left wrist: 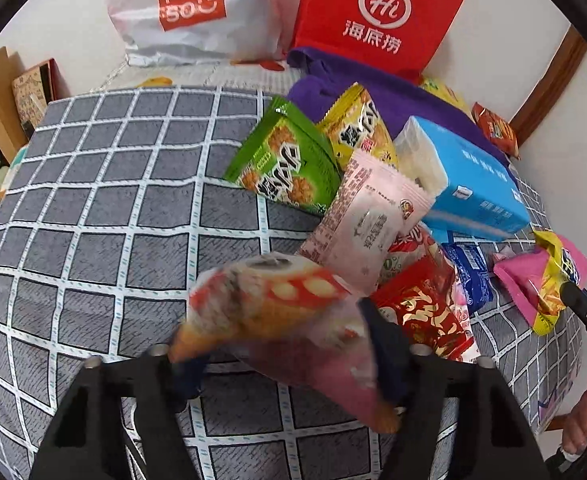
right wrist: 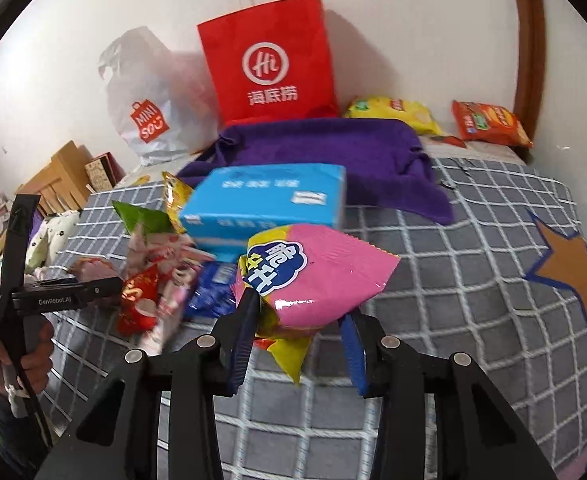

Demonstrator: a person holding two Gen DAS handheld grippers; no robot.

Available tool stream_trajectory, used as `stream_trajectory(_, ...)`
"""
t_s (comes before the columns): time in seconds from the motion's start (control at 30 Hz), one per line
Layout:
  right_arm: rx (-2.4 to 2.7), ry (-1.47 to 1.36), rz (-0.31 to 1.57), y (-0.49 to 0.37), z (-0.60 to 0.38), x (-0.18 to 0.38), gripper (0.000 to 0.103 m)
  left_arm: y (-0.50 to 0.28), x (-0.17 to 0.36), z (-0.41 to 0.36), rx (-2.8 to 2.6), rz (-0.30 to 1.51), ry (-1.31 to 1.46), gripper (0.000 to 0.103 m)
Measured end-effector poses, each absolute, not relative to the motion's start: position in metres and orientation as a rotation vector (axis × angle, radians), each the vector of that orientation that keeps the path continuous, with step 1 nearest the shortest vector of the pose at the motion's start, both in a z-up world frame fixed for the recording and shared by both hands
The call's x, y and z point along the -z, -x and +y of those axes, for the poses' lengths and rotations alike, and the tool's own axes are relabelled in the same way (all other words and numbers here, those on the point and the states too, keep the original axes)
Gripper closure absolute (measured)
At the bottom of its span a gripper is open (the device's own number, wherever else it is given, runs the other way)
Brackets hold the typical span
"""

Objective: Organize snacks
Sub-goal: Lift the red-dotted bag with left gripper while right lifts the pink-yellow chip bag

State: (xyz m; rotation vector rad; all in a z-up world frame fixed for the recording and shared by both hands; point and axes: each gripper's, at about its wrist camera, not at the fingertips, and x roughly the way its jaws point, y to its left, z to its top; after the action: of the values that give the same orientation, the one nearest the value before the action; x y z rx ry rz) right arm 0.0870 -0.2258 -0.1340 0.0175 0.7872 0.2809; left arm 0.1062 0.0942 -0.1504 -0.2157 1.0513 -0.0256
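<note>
On the grey checked bed cover (left wrist: 93, 200) lies a heap of snacks: a green packet (left wrist: 285, 160), a yellow packet (left wrist: 357, 124), a pale pink packet (left wrist: 365, 220), a red packet (left wrist: 425, 312) and a small blue one (left wrist: 469, 276). My left gripper (left wrist: 289, 364) is shut on a blurred red, orange and pink snack packet (left wrist: 277, 308) just in front of the heap. My right gripper (right wrist: 301, 336) is shut on a pink and yellow snack bag (right wrist: 321, 276), held above the cover to the right of the heap.
A blue tissue pack (right wrist: 265, 200) lies behind the heap, with a purple towel (right wrist: 325, 148) beyond it. A red paper bag (right wrist: 269, 60) and a white plastic bag (right wrist: 145, 112) stand against the wall. Yellow (right wrist: 393, 114) and orange (right wrist: 489, 122) chip bags lie at the back right.
</note>
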Motion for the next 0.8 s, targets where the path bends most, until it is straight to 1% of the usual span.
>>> stream_trajectory(0.1,-0.269,-0.003,0.79,-0.083,-0.232,0.136,0.063,-0.099,0.144,0.095,0.04,1.043,0.215,0.047)
stream_trajectory(0.3,-0.299,0.152,0.834,-0.066,-0.234,0.146,0.063,-0.078,0.128,0.097,0.014,1.01,0.194,0.047)
stream_trajectory(0.4,-0.277,0.166,0.846,-0.053,-0.243,0.153,0.062,-0.066,0.125,0.098,0.018,0.998,0.224,0.047)
stream_trajectory(0.47,-0.279,0.135,0.846,-0.046,-0.251,0.155,0.057,-0.062,0.125,0.097,0.017,1.003,0.228,0.047)
stream_trajectory(0.53,-0.277,0.103,0.82,-0.041,-0.256,0.151,0.043,-0.06,0.125,0.095,0.017,1.011,0.232,0.047)
stream_trajectory(0.6,-0.286,0.097,0.769,-0.036,-0.254,0.143,0.036,-0.059,0.124,0.091,0.021,1.015,0.236,0.047)
stream_trajectory(0.7,-0.312,0.086,0.727,-0.036,-0.245,0.133,0.017,-0.058,0.121,0.086,0.03,1.01,0.24,0.047)
stream_trajectory(0.8,-0.3,0.069,0.696,-0.047,-0.235,0.133,0.017,-0.057,0.117,0.084,0.031,1.008,0.24,0.047)
